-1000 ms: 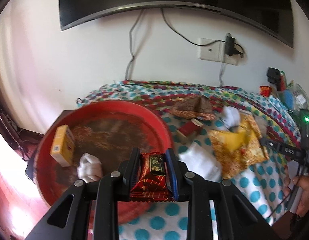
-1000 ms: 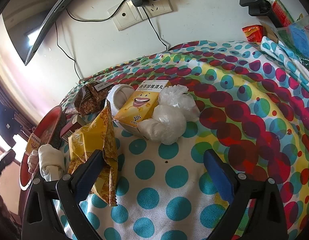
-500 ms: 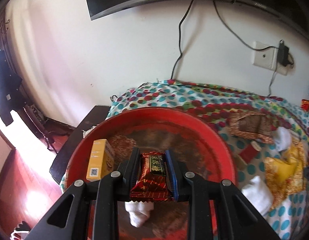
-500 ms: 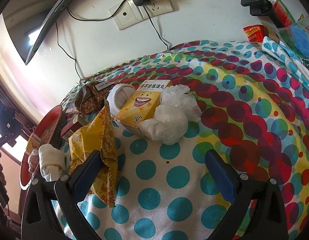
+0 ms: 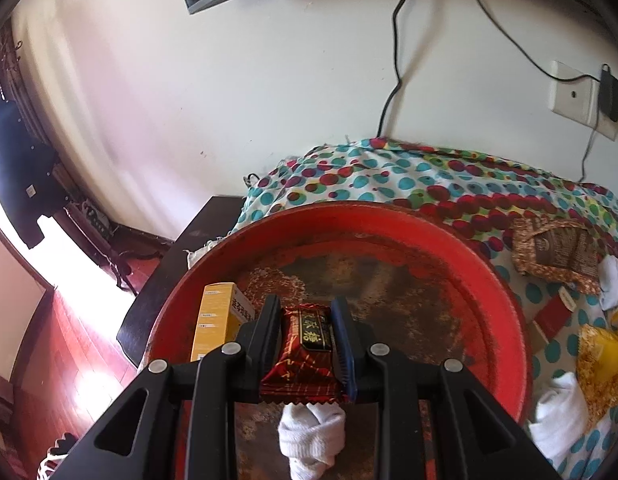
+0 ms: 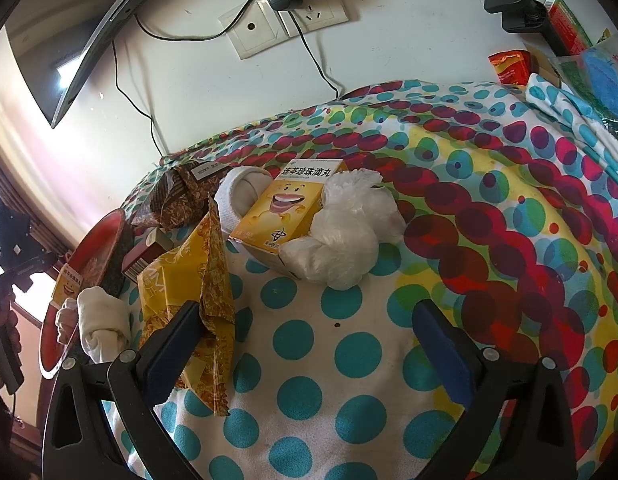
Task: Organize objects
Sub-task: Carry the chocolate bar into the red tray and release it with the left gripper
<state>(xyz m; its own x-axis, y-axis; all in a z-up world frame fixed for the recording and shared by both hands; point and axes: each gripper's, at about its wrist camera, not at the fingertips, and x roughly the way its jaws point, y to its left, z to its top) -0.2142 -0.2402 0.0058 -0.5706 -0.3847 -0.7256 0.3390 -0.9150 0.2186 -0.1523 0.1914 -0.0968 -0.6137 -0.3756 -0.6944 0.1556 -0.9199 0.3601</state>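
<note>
A red candy packet (image 5: 307,354) is clamped by the left hand-held gripper (image 5: 306,316) above the red tray (image 5: 505,320), a yellow box (image 5: 215,320) at nine o'clock; the right hand-held gripper (image 6: 305,320) is held open, empty.

Left gripper (image 5: 307,312) clamped on a red candy packet (image 5: 305,354) above the red tray (image 5: 505,320), yellow box (image 5: 217,320) standing inside the tray at its left, white rolled cloth, perhaps socks (image 5: 311,438), at the tray's near edge

Wall: white wall (image 5: 237,92), filling the upper frame
Screen: dark curved monitor (image 6: 65,40), upper left
Floor: reddish wood floor (image 5: 69,344), lower left
Light: glare at left, perhaps a window
</note>
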